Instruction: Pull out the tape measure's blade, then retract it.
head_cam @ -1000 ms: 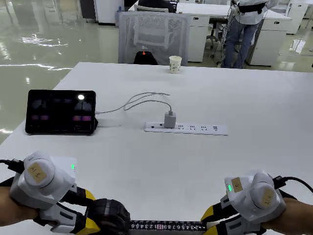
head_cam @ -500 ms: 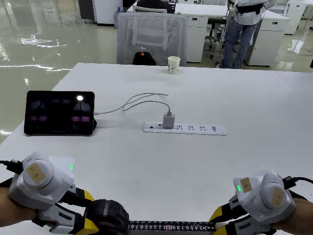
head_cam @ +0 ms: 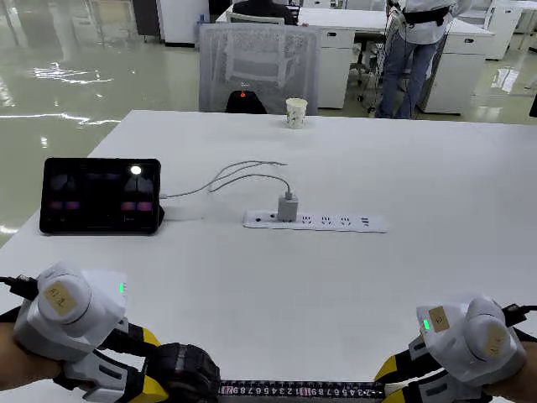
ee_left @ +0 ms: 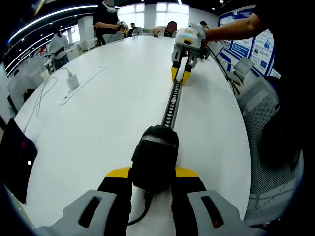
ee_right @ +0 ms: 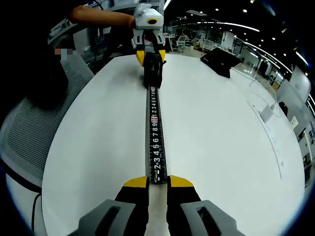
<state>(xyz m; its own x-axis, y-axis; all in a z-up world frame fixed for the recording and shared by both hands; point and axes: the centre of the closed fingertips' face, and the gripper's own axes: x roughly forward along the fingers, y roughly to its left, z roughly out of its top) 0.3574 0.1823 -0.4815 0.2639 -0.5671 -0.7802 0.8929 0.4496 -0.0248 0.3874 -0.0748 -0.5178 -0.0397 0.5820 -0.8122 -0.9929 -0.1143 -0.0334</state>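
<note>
A black tape measure case (head_cam: pixel 186 369) rests at the near edge of the white table, with my left gripper (head_cam: pixel 155 384) shut on it; the left gripper view has the case (ee_left: pixel 155 156) between the yellow-tipped jaws. Its dark numbered blade (head_cam: pixel 300 391) stretches rightward to my right gripper (head_cam: pixel 393 388), which is shut on the blade's end. In the right gripper view the blade (ee_right: pixel 154 140) runs from my right gripper (ee_right: pixel 157 186) straight to the case (ee_right: pixel 153 69). The blade (ee_left: pixel 172 103) lies flat just above the tabletop.
A dark tablet (head_cam: pixel 101 196) stands at the left. A white power strip (head_cam: pixel 315 222) with a plugged charger and cable lies mid-table. A paper cup (head_cam: pixel 295 112) sits at the far edge. A mesh chair (head_cam: pixel 258 67) and a standing person (head_cam: pixel 415 46) are beyond the table.
My right gripper has moved further right along the table edge, drawing more blade out of the case. The left gripper and case have stayed put.
</note>
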